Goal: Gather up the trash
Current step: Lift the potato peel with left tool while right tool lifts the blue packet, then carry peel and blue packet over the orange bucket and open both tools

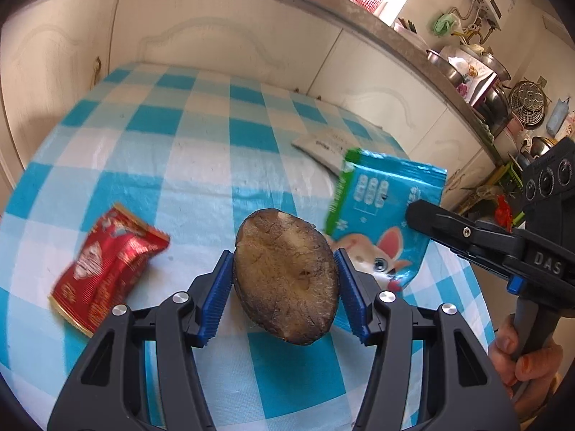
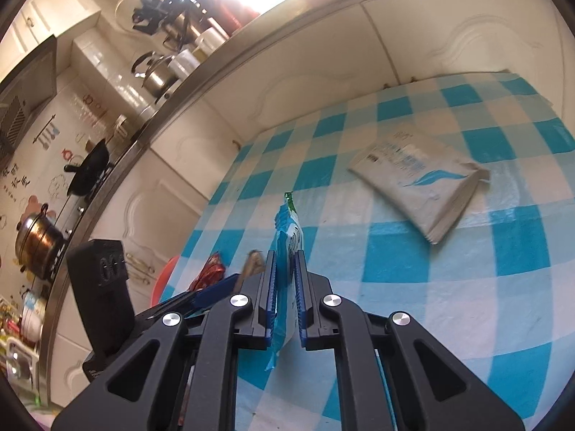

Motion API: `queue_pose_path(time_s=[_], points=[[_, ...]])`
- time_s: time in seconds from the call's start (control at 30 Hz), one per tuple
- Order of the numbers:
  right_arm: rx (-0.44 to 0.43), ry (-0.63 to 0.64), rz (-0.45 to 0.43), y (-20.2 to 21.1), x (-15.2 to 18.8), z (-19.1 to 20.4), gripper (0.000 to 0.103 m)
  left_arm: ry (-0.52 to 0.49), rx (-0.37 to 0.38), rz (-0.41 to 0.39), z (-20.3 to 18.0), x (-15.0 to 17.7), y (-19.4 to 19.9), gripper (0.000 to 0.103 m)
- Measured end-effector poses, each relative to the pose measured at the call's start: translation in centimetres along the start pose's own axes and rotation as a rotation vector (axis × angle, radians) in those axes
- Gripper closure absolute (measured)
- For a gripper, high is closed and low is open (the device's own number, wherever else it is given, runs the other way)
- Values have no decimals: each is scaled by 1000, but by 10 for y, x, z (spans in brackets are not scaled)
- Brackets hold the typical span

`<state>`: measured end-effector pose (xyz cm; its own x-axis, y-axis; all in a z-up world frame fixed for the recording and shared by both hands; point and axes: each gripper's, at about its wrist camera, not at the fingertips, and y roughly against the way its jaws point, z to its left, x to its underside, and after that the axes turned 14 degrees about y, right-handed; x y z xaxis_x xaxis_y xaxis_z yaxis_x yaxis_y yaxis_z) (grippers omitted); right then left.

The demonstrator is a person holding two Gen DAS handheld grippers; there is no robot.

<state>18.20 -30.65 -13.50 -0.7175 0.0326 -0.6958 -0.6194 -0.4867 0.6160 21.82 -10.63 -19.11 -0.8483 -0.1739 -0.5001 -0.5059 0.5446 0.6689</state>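
Left claw: blue pads clamped on the two sides of a brown half potato; potato lifted clear of the table
Right claw: pinched tight on a blue snack bag; bag held edge-on above the cloth
Table: red wrapper lying left of the potato; white packet lying flat farther back
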Motion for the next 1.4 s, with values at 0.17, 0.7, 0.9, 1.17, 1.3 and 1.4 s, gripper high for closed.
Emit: queue_pose_path(time_s=[0.17,0.7,0.9,1.17,1.3,1.4], points=[[-52,-32,26,-17,5,-1,87,14,17,0,5,3,-2,45],[-36,-68,38,-37,18,-1,90,46,33,-24,14,4,7,46],[5,-41,6,-25,8,9,91,65,49,-73,24,-1,32,46],[-2,-16,-9,-22,-6,30,91,110,29,-149,53,-4,75,46],[-22,18,-8,-27,-15,52,91,140,6,-190,75,-5,99,46],[-51,39,4,-35,-22,70,91,168,-20,-222,96,-5,117,46]])
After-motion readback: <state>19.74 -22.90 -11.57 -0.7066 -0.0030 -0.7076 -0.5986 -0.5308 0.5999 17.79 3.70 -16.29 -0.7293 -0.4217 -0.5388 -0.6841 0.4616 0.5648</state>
